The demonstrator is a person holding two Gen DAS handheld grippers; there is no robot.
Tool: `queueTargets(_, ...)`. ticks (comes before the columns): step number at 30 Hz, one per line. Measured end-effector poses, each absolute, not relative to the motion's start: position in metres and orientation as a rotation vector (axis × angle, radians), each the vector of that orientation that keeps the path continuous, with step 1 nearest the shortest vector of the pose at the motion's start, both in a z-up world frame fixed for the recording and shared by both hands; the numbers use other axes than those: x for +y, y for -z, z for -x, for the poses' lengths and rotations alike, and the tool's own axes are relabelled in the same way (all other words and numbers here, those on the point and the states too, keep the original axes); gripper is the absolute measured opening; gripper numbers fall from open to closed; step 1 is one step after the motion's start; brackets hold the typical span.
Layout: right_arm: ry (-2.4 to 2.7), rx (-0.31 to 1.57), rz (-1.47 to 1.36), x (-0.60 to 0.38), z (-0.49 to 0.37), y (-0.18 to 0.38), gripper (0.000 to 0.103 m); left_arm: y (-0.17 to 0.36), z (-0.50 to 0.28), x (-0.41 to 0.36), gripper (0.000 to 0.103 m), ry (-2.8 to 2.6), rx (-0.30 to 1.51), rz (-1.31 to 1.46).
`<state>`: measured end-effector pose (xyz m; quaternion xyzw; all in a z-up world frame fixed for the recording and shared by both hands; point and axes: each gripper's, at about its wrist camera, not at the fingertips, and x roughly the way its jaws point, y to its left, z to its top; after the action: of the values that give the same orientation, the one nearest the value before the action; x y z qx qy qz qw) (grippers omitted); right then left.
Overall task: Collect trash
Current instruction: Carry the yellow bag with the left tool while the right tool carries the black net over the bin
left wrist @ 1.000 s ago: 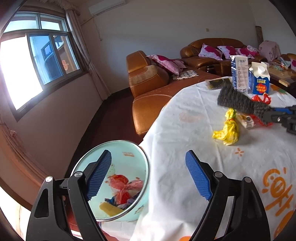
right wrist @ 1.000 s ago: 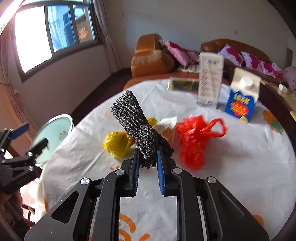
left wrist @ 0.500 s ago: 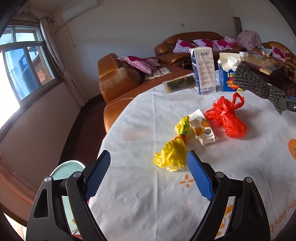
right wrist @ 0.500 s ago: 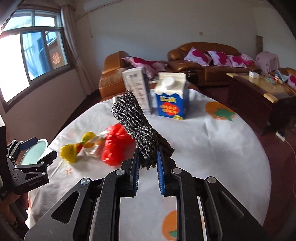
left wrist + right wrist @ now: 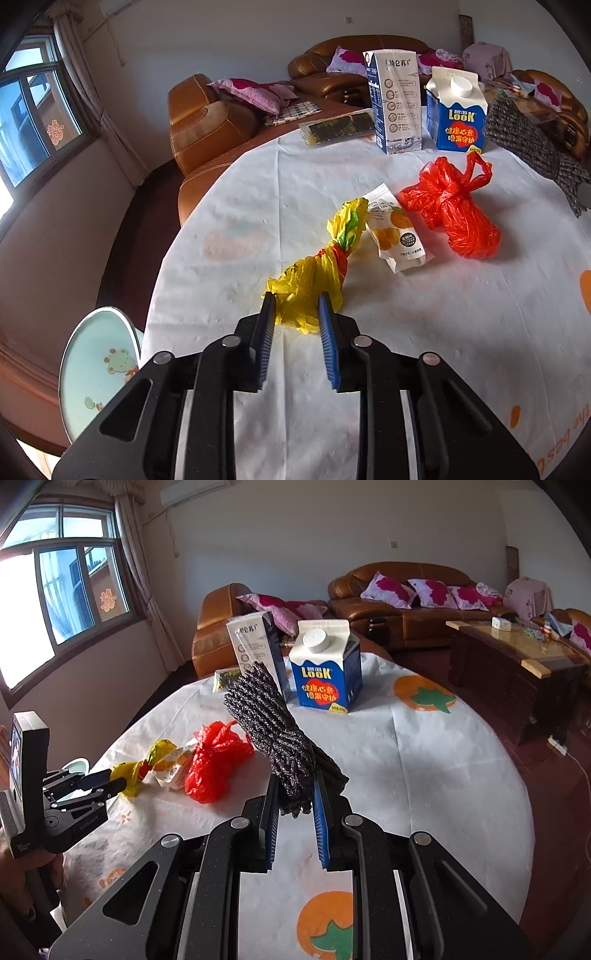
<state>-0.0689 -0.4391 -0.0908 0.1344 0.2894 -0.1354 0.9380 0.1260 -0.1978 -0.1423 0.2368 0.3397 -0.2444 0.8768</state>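
Yellow bag point(image 5: 314, 280) pinched as left tool point(image 5: 297, 314) jaws just closed, ready for bin point(image 5: 98, 365) beside; right tool point(image 5: 293, 794) clamps dark cord bundle point(image 5: 273, 731) aloft.

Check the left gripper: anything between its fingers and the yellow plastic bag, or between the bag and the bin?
Nothing visible. The left gripper has just been closing, and the crumpled yellow plastic bag sits between its fingers. The pale green round bin stands off the white-clothed round table's edge, lower left, with no item between.
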Motion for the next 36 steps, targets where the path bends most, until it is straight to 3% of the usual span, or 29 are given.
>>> queueTargets(11,0.162,0.565,-0.188,-0.391,0.054,0.077,0.018,0.110,-0.103,-0.134,0.022,0.436,0.603,-0.477)
queueTargets(36,-0.089,0.626,0.008,-0.284,-0.023,0.078,0.018,0.103,-0.103,-0.022,0.022,0.226,0.597,-0.422)
